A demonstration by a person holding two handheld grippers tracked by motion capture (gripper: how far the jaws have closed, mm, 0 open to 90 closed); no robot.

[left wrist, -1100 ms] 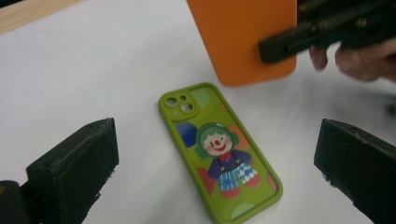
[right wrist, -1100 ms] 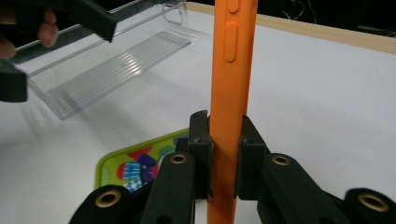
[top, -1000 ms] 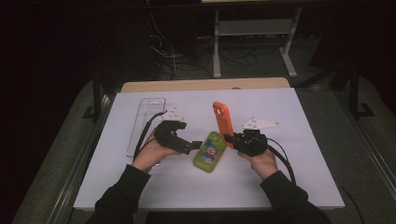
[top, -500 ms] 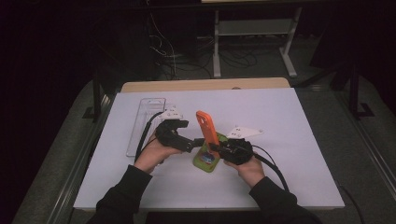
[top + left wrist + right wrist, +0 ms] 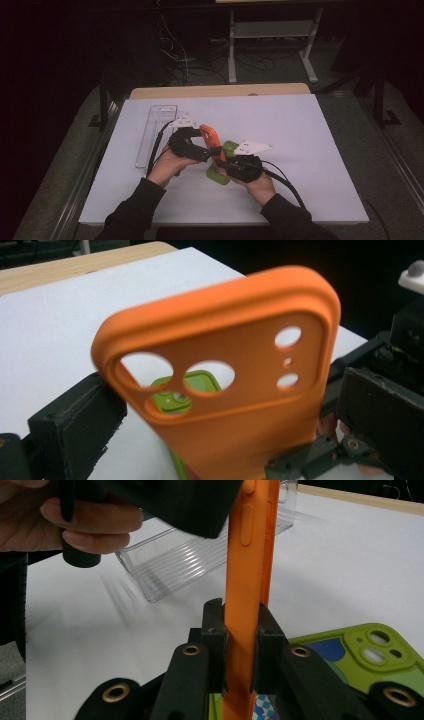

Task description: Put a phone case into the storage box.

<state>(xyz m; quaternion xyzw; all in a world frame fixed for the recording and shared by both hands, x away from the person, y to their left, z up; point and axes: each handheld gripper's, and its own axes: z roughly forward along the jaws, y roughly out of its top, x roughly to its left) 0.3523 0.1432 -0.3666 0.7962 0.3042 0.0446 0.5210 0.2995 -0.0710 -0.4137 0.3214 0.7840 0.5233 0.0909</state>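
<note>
Orange phone case held upright between both tools, not yet placed.

High view: it stands above the green case on the desk. Left tool view: camera cutouts face the lens; the left tool brackets its edges, its grasp unclear. Right tool view: the right tool clamps its thin edge.

- Open white table sheet from twelve round to five o'clock of the hands.
- Clear plastic oblong tray blocks ten o'clock.
- Green printed phone case lies flat right under the upright orange silicone phone case.
</note>
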